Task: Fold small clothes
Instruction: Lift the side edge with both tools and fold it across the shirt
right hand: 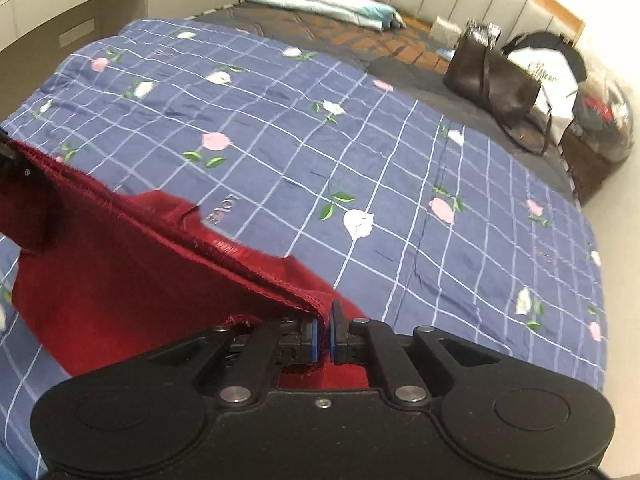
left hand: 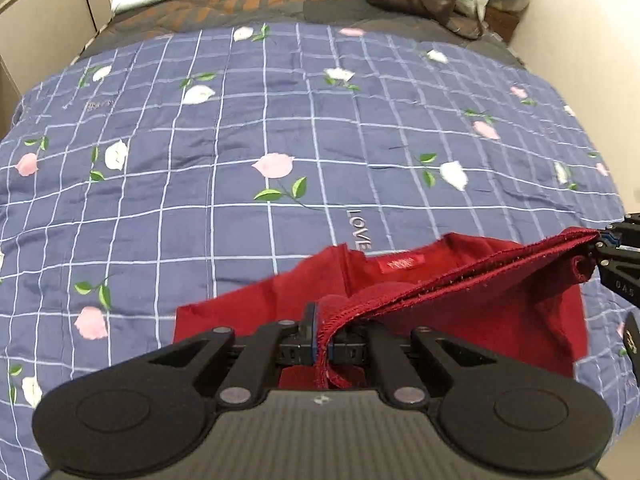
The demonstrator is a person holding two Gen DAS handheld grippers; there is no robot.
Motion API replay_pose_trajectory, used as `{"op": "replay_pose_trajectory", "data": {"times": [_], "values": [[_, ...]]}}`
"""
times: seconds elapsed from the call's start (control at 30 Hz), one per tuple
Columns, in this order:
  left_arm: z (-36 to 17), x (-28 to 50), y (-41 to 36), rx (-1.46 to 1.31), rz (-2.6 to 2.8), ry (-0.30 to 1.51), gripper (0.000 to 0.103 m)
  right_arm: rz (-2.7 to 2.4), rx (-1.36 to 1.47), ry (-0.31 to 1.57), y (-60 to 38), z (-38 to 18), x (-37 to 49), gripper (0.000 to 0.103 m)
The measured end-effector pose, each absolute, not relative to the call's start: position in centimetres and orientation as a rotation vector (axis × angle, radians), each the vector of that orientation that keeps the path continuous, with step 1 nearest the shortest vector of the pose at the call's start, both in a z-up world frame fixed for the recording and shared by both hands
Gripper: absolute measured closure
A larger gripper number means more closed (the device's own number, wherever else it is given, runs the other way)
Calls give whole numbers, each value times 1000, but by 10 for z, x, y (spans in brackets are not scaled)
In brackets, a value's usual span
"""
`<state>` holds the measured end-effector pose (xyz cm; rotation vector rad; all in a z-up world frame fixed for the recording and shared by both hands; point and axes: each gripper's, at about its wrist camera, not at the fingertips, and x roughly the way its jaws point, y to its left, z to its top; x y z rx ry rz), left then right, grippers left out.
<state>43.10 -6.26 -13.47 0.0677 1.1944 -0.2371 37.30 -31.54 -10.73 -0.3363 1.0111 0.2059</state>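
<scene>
Both tools pinch the red garment (left hand: pixel 460 304) by its hem: left tool (left hand: pixel 323 338) and right tool (right hand: pixel 324 336) clamped tight, cloth stretched between them above the bedspread (left hand: pixel 240 128).

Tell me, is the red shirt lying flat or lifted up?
Partly lifted. One edge of the red shirt is pinched by the left hand-held gripper and right hand-held gripper; the rest lies on the bedspread.

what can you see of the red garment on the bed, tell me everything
The red garment is a small dark red top of soft, knit-looking cloth with a red label at its neckline. Its stitched hem is lifted and stretched taut between the left gripper and the right gripper, each with jaws shut on one end. The rest sags onto the blue checked floral quilt, lying partly doubled over itself.
</scene>
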Motion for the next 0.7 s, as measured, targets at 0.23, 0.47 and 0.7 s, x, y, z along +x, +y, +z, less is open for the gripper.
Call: {"op": "replay_pose_trajectory", "data": {"times": [0.23, 0.47, 0.7], "values": [[-170, 471, -63, 71, -162, 1277, 92, 226, -258, 1103, -326, -143, 433, 97], [-192, 488, -57, 58, -96, 1293, 38, 227, -208, 1164, -332, -172, 461, 83], [-194, 485, -43, 10, 5, 1227, 12, 116, -105, 1156, -353, -184, 454, 25]]}}
